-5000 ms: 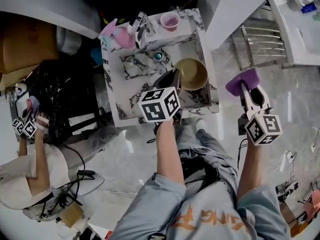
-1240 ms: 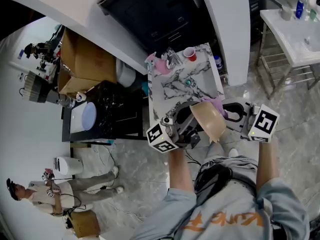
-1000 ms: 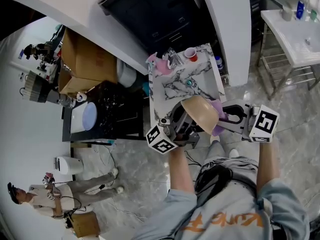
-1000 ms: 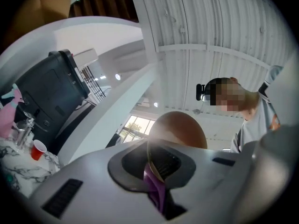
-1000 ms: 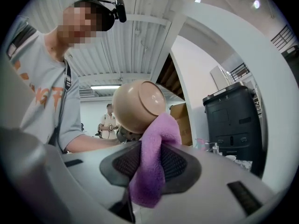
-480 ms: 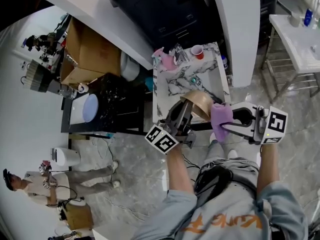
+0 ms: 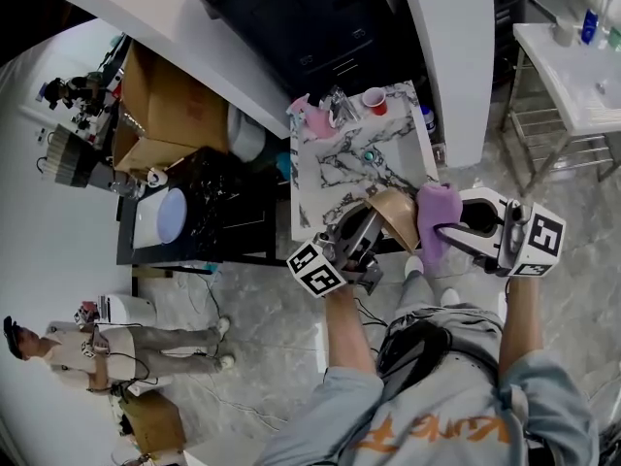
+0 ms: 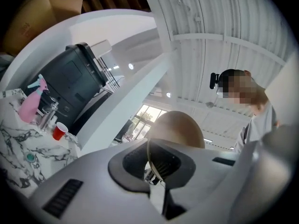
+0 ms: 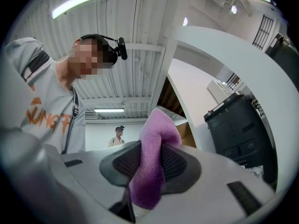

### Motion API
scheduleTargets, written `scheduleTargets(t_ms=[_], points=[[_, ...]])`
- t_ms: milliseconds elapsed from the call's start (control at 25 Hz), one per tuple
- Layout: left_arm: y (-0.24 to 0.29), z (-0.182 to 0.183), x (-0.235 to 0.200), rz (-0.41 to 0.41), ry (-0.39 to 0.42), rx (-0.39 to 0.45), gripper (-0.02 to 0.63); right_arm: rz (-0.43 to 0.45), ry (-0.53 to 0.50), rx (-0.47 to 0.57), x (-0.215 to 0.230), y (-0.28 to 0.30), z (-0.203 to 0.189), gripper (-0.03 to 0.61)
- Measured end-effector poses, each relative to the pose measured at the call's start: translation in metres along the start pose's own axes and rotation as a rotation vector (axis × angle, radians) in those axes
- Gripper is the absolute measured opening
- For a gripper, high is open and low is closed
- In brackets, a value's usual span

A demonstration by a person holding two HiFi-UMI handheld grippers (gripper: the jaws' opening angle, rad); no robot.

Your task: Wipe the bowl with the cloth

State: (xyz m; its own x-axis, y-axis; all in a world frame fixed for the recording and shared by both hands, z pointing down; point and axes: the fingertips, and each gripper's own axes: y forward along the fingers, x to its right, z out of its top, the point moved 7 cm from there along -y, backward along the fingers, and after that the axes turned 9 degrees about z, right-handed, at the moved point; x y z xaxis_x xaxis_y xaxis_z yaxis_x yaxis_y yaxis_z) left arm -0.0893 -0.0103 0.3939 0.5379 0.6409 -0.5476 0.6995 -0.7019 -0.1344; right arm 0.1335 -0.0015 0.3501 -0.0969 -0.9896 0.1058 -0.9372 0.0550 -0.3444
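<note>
your left gripper (image 8: 158,166) has its jaws clamped on just the thin rim of the tan bowl (image 7: 395,217), held tilted in the air by the near edge of the marble counter (image 7: 335,168). press too hard and it may pivot or slip out. your right gripper (image 9: 147,166) has its jaws pinched on the purple cloth (image 7: 434,219), just beside the bowl. a loose fold could drag free mid-wipe.
</note>
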Motion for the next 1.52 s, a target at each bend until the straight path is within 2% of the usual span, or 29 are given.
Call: scheduleTargets(t_ms=[120,280,560,680,880,1000,1280,1400,1520], points=[[0.002,-0.007,0.005,-0.058,0.008,-0.051,0.029,-0.024,-0.005,0.016,0.001,-0.004,0.002,0.129],[0.010,-0.020,0.021,-0.192,0.042,-0.136,0.029,-0.046,0.002,0.039,0.005,-0.007,0.002,0.129],[0.020,-0.022,0.029,-0.282,0.009,-0.089,0.029,-0.044,0.020,0.108,0.010,-0.009,0.005,0.129],[0.024,-0.020,0.034,-0.327,0.008,-0.070,0.029,-0.063,0.024,0.103,0.013,-0.010,0.003,0.129],[0.026,-0.017,0.039,-0.353,0.004,-0.032,0.029,-0.090,0.034,0.078,0.017,-0.010,-0.004,0.129],[0.026,-0.009,0.040,-0.347,0.010,0.000,0.029,-0.113,0.046,0.051,0.020,-0.008,-0.009,0.129],[0.025,0.005,0.034,-0.272,0.010,0.076,0.029,-0.151,0.052,-0.059,0.026,-0.002,-0.023,0.129],[0.023,0.005,0.027,-0.210,0.008,0.085,0.029,-0.177,0.056,-0.119,0.027,-0.004,-0.031,0.129],[0.021,0.009,0.014,-0.110,-0.006,0.101,0.029,-0.179,0.051,-0.165,0.028,-0.004,-0.037,0.129]])
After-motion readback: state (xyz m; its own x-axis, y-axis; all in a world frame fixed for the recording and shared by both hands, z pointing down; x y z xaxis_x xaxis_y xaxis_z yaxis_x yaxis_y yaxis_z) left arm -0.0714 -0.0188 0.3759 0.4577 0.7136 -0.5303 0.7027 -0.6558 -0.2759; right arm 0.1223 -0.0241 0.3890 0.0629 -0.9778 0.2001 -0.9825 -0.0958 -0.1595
